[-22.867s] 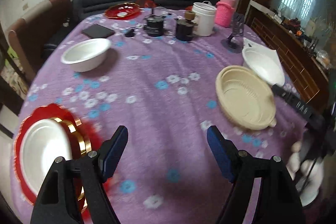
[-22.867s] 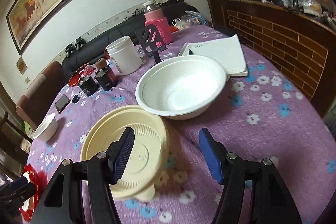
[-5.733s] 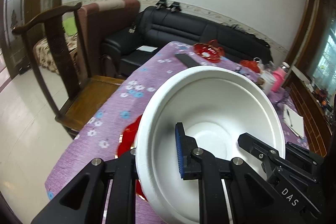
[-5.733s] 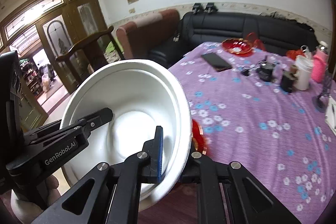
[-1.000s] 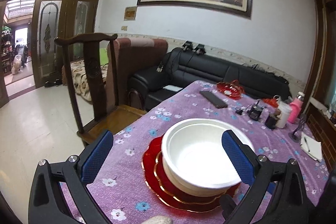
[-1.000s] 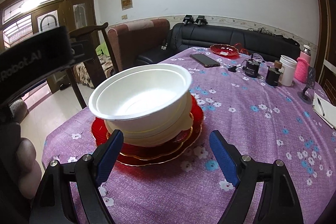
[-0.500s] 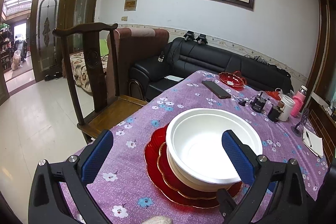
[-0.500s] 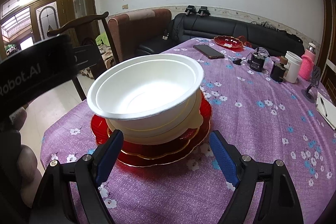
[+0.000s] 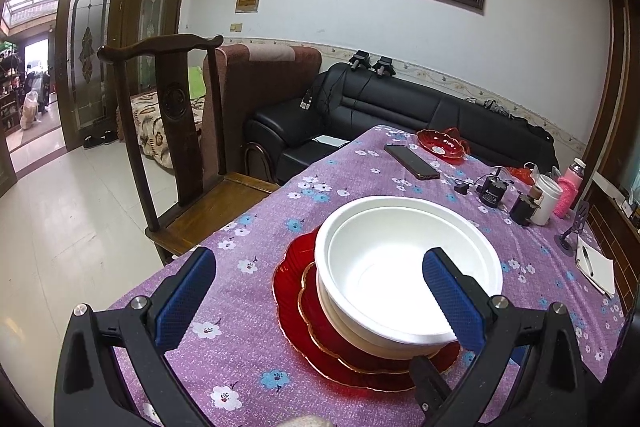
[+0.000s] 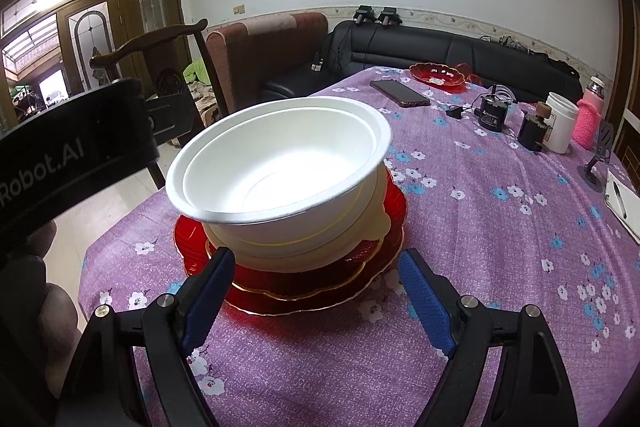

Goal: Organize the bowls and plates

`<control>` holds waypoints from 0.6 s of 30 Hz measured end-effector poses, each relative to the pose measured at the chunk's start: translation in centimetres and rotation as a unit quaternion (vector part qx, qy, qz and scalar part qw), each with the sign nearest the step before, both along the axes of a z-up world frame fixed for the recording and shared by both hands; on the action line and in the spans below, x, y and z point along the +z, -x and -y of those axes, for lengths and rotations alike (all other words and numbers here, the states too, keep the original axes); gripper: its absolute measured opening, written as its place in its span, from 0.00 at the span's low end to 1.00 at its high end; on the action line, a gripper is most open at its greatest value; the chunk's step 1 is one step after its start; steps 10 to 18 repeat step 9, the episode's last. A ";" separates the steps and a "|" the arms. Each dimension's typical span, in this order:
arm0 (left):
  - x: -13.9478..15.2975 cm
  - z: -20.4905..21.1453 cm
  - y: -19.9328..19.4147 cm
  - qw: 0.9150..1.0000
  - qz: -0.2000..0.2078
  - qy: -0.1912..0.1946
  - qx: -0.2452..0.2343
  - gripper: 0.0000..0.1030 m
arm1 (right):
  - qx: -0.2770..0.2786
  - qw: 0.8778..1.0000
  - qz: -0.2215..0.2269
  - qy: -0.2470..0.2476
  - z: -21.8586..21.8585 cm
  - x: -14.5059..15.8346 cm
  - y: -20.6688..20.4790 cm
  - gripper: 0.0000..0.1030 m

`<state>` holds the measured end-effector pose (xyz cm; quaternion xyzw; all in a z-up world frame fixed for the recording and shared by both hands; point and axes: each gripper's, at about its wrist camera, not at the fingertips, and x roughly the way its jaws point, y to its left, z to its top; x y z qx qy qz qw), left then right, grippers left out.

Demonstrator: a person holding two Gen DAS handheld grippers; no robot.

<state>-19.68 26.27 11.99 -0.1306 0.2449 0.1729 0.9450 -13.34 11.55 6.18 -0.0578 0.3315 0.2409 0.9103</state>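
— What's nearest you right now?

— My own fingers. My left gripper (image 9: 320, 291) stands wide with nothing in it, blue pads either side of the stack in the lower middle of its frame. My right gripper (image 10: 316, 297) is just as wide and empty, its pads low in the frame in front of the red plates (image 10: 304, 287).

— And the stack itself?

— The white bowl (image 10: 280, 163) sits nested on a cream dish (image 10: 376, 223), which rests on the red plates, at the centre of both views on the purple tablecloth (image 10: 500, 235). The bowl looks slightly tilted, rim lower on the near side.

— So how do you finish well?

— I'd judge the stacking done; I should back straight away with pads wide so neither clips the rim. If anything, nudge the bowl level first.

— Anything left farther off?

— A small red dish (image 10: 438, 75) at the upper right, beside a phone (image 10: 400, 93). It may belong with the rest.
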 end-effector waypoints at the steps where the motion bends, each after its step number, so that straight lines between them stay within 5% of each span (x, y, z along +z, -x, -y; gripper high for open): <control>1: 0.0 -0.1 0.0 1.000 0.000 0.000 0.001 1.00 | 0.001 1.000 -0.001 0.000 0.0 0.0 0.0 0.85; 18: 0.9 0.2 0.2 1.000 -0.007 0.001 -0.014 1.00 | 0.001 1.000 -0.006 -0.020 1.0 0.3 -0.1 0.85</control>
